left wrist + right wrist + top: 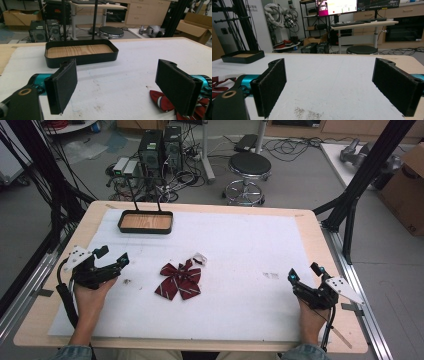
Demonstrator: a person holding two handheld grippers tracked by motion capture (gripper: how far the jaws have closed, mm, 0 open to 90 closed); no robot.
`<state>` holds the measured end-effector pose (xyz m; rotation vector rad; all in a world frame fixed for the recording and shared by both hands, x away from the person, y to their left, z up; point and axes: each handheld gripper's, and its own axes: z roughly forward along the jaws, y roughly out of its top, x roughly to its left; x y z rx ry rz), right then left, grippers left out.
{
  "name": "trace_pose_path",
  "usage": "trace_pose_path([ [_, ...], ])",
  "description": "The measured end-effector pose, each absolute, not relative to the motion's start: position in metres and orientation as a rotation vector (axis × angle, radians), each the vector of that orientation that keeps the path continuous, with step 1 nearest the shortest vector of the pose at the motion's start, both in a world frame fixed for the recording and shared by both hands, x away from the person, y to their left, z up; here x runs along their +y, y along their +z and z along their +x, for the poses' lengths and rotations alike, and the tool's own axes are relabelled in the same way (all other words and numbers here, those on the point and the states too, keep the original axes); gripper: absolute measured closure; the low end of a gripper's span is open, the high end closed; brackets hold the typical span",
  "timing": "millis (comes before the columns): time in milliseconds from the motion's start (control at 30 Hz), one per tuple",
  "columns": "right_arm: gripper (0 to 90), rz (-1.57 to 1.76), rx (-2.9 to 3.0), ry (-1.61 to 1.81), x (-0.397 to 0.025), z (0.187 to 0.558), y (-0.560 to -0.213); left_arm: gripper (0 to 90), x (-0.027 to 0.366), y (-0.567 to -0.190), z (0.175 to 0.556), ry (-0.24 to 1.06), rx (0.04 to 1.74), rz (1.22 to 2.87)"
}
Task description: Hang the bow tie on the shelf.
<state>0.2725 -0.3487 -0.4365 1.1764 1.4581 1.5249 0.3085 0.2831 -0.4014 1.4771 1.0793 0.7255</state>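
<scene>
Bow tie (180, 280), dark red with pale stripes, lies flat mid-table on the white mat (250, 310), between both grippers and nearer the left. Left gripper (114, 257) and right gripper (304, 271) stand with jaws spread, holding nothing. Judged light, limp fabric; pinch at the central knot to prevent drooping.

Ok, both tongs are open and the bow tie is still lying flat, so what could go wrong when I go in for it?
1. The bow tie lies flat on the white mat, so the left tongs may pinch the mat along with the fabric.
2. Its white strap trails loose toward the tray and could snag or dangle when lifted.
3. The right tongs sit far off, so help would be slow.
</scene>
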Motion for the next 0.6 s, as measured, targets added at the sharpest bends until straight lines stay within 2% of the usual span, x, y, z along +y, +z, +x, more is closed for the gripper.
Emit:
trace_pose_path([
  [600,11.2,1.177,1.465,1.523,-0.3480,0.2736,-0.4369,20.5,0.2773,-0.4036,0.3080,0.701,1.016,1.538],
])
